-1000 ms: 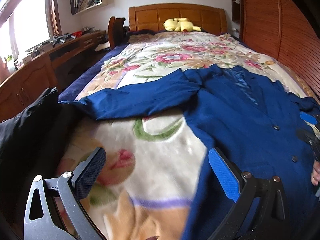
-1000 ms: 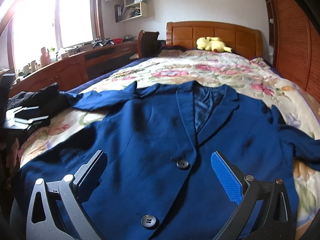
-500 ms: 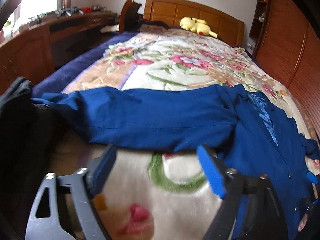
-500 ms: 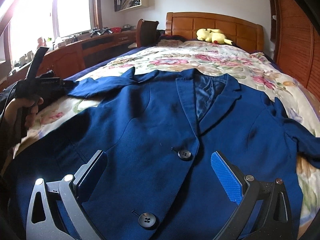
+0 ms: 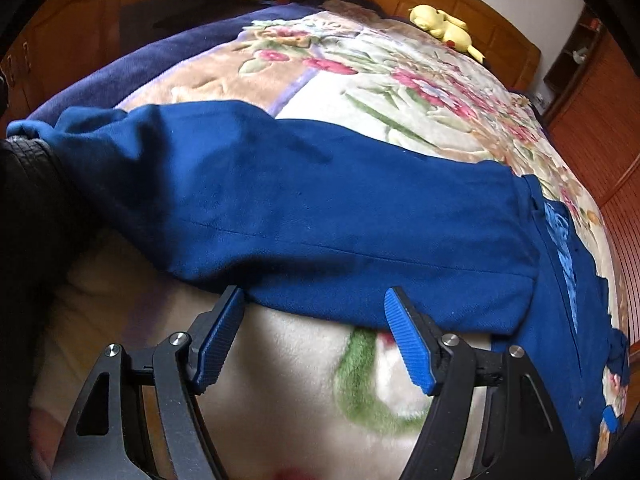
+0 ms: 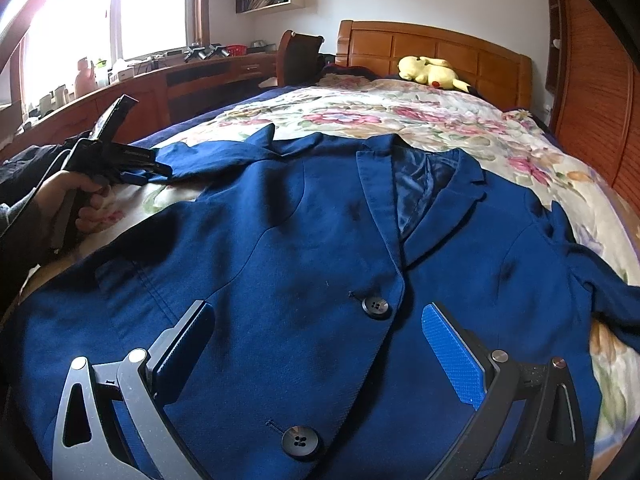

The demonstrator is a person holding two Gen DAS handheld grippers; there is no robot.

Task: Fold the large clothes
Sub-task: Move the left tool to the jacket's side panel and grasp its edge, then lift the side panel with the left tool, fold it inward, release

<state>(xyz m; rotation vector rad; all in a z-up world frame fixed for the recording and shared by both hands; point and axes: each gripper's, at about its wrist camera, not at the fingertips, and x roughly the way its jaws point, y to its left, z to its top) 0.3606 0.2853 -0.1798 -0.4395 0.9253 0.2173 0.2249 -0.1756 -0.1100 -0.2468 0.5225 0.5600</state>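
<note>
A blue blazer [image 6: 304,264] lies face up and buttoned on the floral bed cover [image 6: 420,116]. Its left sleeve [image 5: 320,216] stretches out sideways towards the bed's left edge. My left gripper [image 5: 314,304] is open, with its fingertips at the near edge of that sleeve, about mid-length. It also shows in the right wrist view [image 6: 148,168], held by a hand at the sleeve. My right gripper [image 6: 316,320] is open and hovers over the blazer's lower front near the buttons [image 6: 375,307].
A black garment [image 5: 28,216] lies at the bed's left edge by the sleeve cuff. A yellow plush toy [image 6: 430,72] sits at the wooden headboard [image 6: 440,46]. A wooden desk [image 6: 192,80] runs along the left, a wooden wall panel [image 6: 596,80] on the right.
My left gripper has moved forward and down to the edge of the left sleeve. My right gripper has stayed over the blazer's front, shifting only slightly.
</note>
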